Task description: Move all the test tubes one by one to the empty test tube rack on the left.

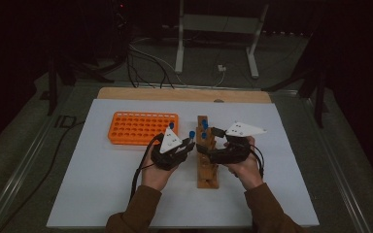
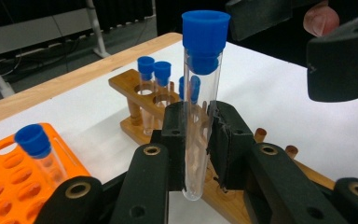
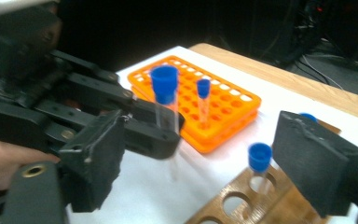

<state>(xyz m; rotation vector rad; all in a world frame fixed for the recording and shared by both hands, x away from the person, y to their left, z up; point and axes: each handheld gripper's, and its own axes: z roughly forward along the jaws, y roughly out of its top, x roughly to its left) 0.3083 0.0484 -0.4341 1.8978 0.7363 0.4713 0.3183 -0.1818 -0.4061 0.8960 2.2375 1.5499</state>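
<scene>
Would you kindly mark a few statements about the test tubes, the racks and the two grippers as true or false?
1. The left gripper is shut on a test tube with a blue cap. True.
2. The right gripper is clamped on a tube. False: its jaws stand apart with nothing between them.
3. One capped tube stands in the orange rack. True.
4. The wooden rack is empty. False: several blue-capped tubes stand in its holes.
5. The held tube lies flat on the white board. False: it is upright, above the board.
</scene>
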